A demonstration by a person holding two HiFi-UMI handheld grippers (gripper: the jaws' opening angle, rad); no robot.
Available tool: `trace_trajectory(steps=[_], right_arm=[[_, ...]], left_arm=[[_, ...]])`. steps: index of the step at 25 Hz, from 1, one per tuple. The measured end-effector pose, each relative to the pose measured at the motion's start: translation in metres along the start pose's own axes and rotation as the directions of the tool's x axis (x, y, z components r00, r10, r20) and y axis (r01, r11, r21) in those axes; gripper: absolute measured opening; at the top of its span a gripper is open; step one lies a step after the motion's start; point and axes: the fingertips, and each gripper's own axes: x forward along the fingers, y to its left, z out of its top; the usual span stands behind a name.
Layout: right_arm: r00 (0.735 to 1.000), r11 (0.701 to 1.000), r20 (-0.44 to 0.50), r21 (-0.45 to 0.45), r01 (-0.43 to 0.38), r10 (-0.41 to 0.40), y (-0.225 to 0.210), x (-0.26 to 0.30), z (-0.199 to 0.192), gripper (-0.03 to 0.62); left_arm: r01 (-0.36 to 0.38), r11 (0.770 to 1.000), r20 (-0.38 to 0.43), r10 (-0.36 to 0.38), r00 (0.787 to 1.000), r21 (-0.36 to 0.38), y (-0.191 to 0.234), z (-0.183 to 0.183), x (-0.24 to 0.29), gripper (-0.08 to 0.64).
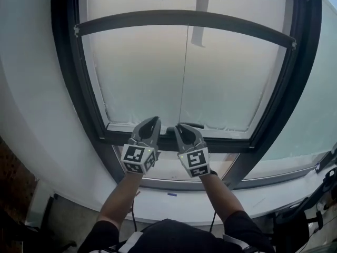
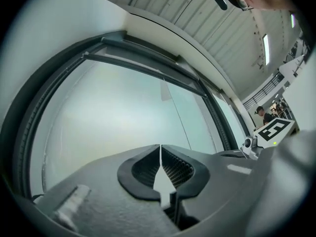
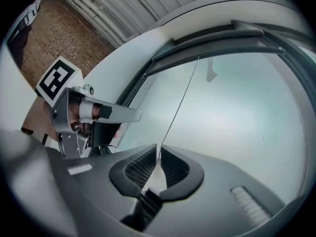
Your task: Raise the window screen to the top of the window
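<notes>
A pale, translucent window screen [image 1: 142, 73] fills the dark-framed window [image 1: 68, 88]. High up, a dark bar [image 1: 184, 19] with white end caps crosses it. A thin cord [image 1: 184, 73] hangs down the middle of the pane. Both grippers sit side by side at the lower frame rail. My right gripper [image 1: 180, 126] is shut on the cord [image 3: 180, 102], which runs straight down into its closed jaws [image 3: 158, 157]. My left gripper [image 1: 154, 121] is just left of it, with its jaws pressed together [image 2: 160, 147]. The cord [image 2: 175, 110] passes to the right of its tips, and nothing shows between them.
A white sill [image 1: 174, 202] runs below the frame, with a lower glass pane [image 1: 168, 165] behind the grippers. A brick wall [image 1: 13, 183] stands at the far left and dark furniture [image 1: 316, 204] at the lower right. A person [image 2: 264, 115] stands far off.
</notes>
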Motion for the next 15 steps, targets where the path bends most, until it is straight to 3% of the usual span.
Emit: trace_trajectory(steps=[5,15], right_arm=[[0.998,0.996,0.06,0.088,0.014,-0.019,-0.018,0.011,0.033,0.032],[0.985,0.994,0.158,0.091,0.057,-0.071,-0.051,0.014,0.067,0.034]], left_arm=[[-0.038,0.999,-0.003,0.038,0.999,-0.014,0.016,0.005,-0.003,0.003],[-0.028,0.999,-0.025,0.029,0.999,0.016,0.008,0.002,-0.004,0.003]])
